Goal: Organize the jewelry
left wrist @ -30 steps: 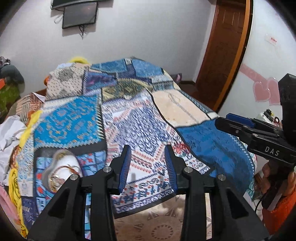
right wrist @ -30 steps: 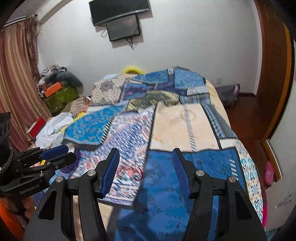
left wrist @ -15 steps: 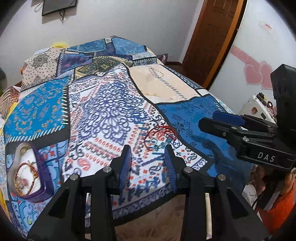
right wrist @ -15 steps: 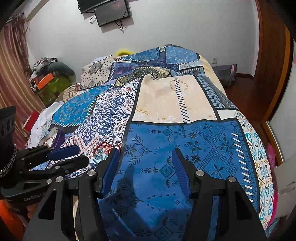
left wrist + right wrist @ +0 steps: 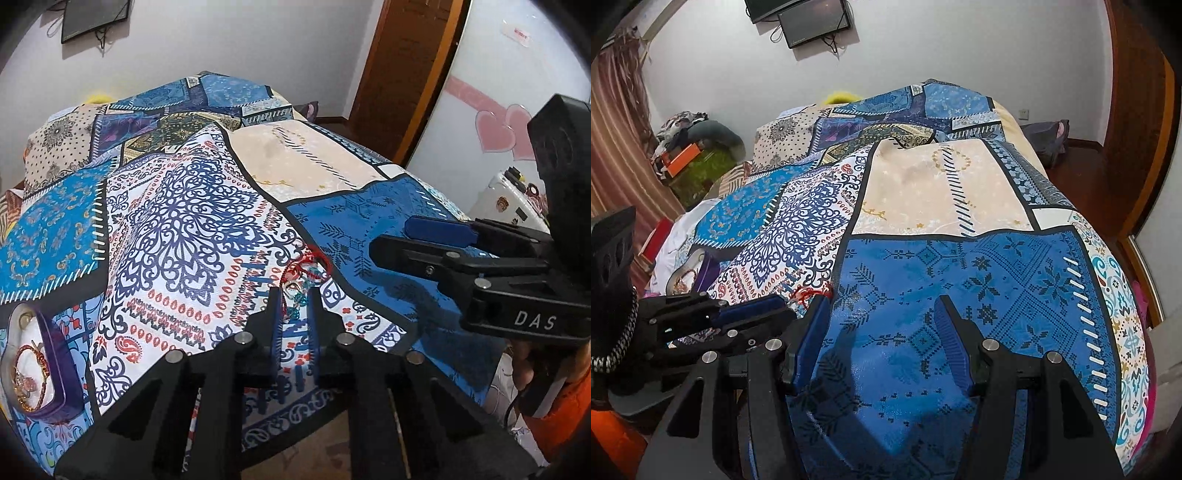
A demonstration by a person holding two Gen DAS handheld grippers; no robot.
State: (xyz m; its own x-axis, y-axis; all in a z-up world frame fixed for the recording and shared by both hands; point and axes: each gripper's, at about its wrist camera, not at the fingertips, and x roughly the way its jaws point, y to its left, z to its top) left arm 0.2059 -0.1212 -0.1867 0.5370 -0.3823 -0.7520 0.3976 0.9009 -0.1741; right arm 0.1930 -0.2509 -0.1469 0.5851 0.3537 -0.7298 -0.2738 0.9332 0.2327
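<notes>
Left tongs (image 5: 294,295) clamped on red bracelet (image 5: 308,267) | charms visible left view only | right tongs (image 5: 882,310) apart

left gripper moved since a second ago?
Yes. The left gripper has come down and forward over the patchwork bedspread to the red string bracelet; its jaws now stand much narrower, around the bracelet's charms.
</notes>
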